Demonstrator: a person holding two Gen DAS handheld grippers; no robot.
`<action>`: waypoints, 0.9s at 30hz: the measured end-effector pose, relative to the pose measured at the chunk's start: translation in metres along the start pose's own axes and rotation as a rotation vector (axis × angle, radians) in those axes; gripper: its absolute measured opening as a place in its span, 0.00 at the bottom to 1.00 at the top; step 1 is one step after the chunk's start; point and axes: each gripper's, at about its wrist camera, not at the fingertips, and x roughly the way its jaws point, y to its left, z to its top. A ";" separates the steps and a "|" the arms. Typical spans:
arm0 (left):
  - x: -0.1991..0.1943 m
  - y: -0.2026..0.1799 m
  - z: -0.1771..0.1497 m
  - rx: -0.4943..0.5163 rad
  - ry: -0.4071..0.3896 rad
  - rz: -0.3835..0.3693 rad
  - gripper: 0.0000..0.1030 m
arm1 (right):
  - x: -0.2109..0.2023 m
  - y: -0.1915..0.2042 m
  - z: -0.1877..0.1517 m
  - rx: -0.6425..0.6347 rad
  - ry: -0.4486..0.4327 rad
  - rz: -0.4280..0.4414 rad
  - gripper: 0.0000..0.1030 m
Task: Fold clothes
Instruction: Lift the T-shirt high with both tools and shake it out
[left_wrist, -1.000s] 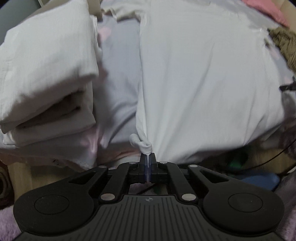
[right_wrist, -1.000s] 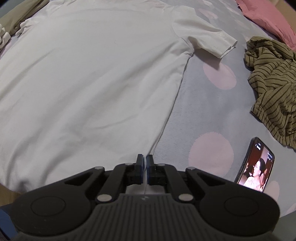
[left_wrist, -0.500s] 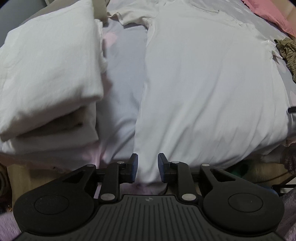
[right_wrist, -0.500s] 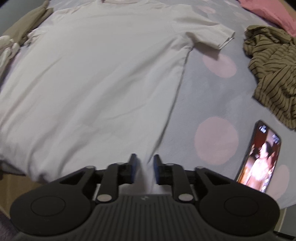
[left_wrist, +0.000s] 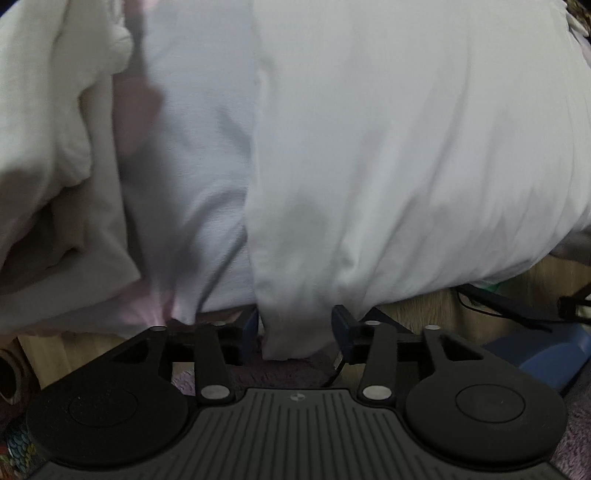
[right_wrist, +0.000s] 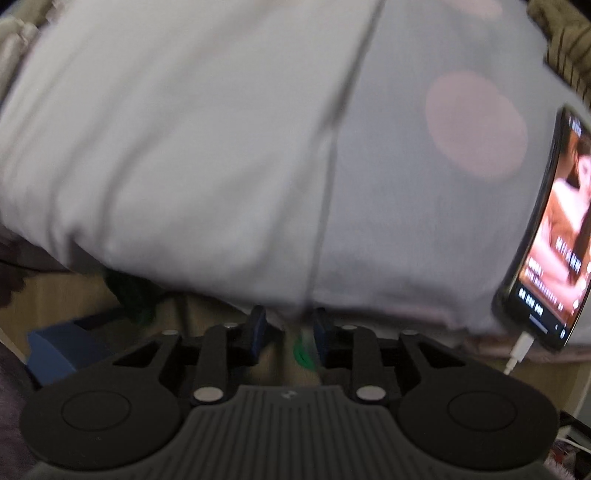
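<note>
A stack of folded clothes sits at the left of the bed, beside the spread white T-shirt. The left gripper has just been opening; its fingers stand apart, a hem corner hanging loose between them over the bed's near edge. The right gripper has also been opening, astride what seems, through blur, the shirt's side seam. A lit phone lies near the right edge.

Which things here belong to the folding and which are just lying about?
Job: white T-shirt, left gripper, right gripper, stack of folded clothes.
Lying about: phone, its charging cable, striped garment, blue box.
</note>
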 end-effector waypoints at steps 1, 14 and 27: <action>0.003 -0.002 0.001 0.008 -0.005 0.010 0.41 | 0.005 -0.002 0.000 -0.003 0.006 -0.008 0.35; -0.016 -0.019 -0.011 0.071 -0.008 -0.030 0.03 | -0.021 0.018 -0.007 -0.087 0.023 0.091 0.01; -0.038 0.001 -0.016 0.106 0.054 -0.093 0.04 | -0.056 0.029 -0.025 -0.210 0.124 0.006 0.00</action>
